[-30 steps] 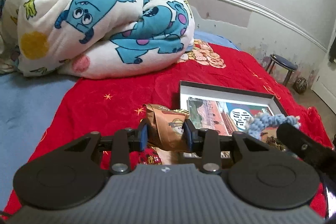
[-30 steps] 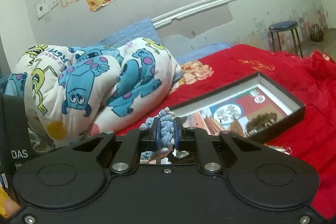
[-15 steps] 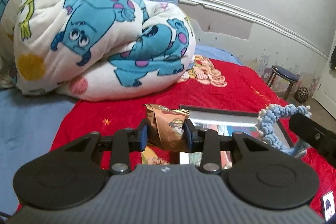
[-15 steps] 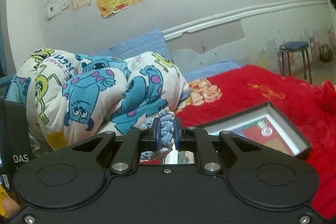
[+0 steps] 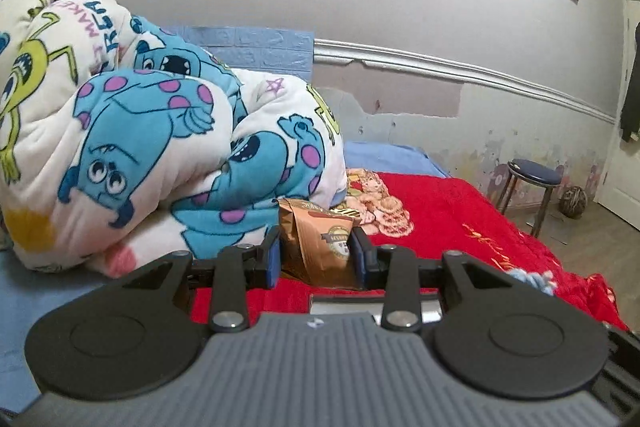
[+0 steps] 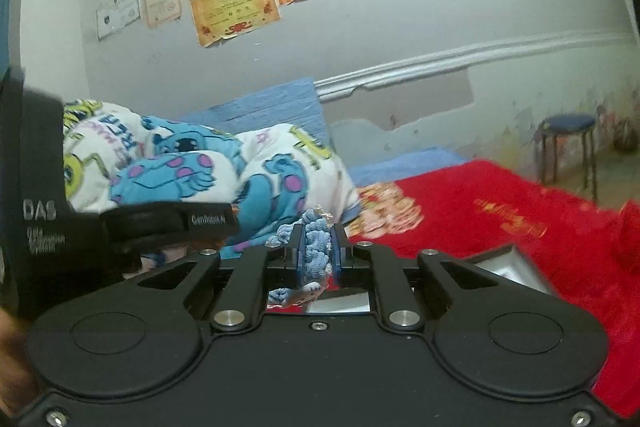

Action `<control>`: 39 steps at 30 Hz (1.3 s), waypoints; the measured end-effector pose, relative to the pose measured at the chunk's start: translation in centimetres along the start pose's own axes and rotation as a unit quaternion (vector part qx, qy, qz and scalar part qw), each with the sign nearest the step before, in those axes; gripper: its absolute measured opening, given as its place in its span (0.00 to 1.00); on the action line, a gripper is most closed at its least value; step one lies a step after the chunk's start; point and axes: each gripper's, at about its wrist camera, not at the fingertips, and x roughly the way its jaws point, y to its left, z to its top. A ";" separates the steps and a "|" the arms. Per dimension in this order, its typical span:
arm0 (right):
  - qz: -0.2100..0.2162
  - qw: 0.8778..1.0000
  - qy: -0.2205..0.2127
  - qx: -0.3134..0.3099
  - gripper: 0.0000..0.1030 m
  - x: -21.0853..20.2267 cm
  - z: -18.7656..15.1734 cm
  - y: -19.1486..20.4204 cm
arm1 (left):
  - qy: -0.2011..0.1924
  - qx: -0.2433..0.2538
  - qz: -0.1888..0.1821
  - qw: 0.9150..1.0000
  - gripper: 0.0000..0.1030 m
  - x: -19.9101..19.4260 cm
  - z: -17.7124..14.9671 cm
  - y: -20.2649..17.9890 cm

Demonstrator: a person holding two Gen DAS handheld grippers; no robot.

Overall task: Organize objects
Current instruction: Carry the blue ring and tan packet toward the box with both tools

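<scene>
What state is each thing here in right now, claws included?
Left claw: shut on the brown snack packet.
Brown snack packet: upright, pinched between the pads, off the bed.
Right claw: shut on the blue knitted rope.
Blue knitted rope: squeezed, ends hanging loose.
Cartoon quilt: bundled on the bed.
Box: open, on the red blanket.

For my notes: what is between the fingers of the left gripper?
A brown snack bag, pinched between the left gripper fingers, in the left wrist view.

Brown foil snack pouch (image 5: 320, 243) sits upright, pinched at both sides, up off the red bed cover. The fuzzy blue braided rope (image 6: 316, 247) hangs squeezed, tail dangling below.
</scene>
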 end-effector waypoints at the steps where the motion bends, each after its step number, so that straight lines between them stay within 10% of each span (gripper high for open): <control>1: -0.001 1.000 0.000 -0.005 0.13 0.3 0.1 -0.1 | 0.002 -0.005 -0.002 1.000 0.38 0.6 0.1 -0.1; 39: 0.045 0.996 0.066 0.036 0.13 9.3 -3.8 -6.6 | 0.065 0.003 -0.021 0.998 0.38 7.6 -7.0 0.4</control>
